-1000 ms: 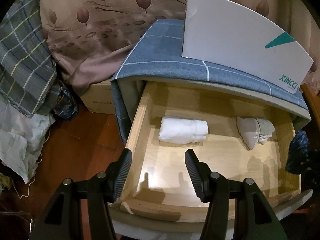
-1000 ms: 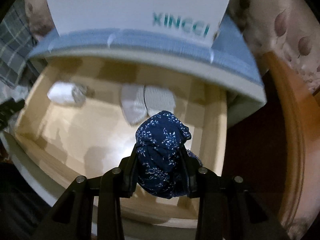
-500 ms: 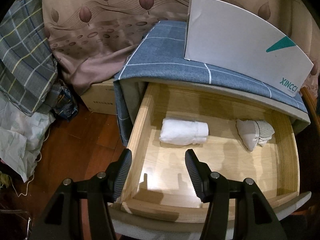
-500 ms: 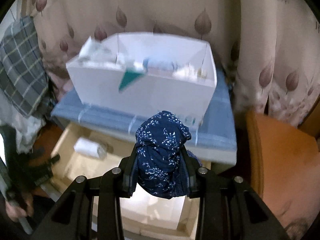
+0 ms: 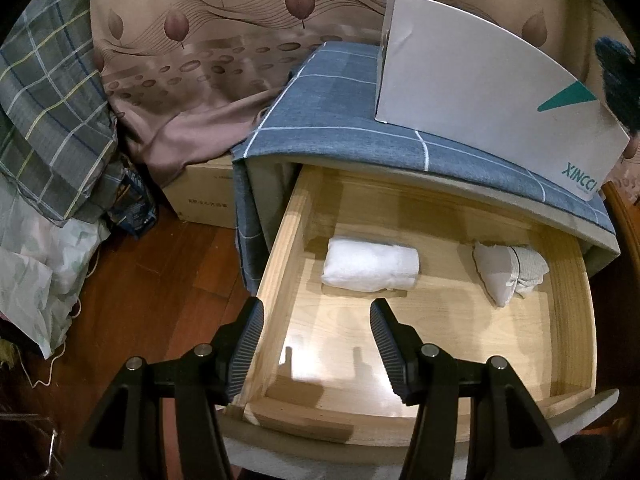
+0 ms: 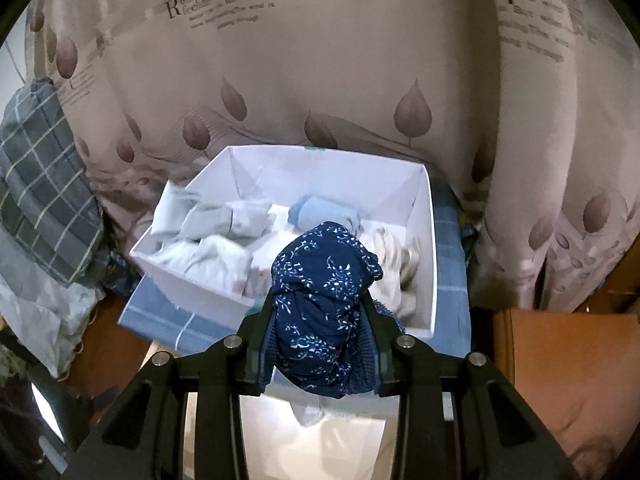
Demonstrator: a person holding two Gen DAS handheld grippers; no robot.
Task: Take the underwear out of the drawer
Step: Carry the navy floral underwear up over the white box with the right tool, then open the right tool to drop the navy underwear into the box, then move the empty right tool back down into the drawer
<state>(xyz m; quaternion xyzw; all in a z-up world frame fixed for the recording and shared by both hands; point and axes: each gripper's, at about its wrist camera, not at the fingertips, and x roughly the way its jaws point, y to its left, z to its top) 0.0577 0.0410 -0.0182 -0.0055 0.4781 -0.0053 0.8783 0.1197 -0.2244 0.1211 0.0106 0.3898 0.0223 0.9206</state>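
Carrying the navy floral underwear (image 6: 324, 300) clamped between its ribbed pads, the right gripper (image 6: 320, 316) hangs just short of the white cardboard box (image 6: 424, 248), whose heap of pale folded garments lies ahead of it. I would bring the bundle squarely over the box before releasing, since soft crumpled cotton can snag on ridged pads. The left gripper (image 5: 316, 344) stands open and empty over the pale wooden drawer (image 5: 280, 280), with a rolled white cloth (image 5: 370, 266) ahead of its fingers.
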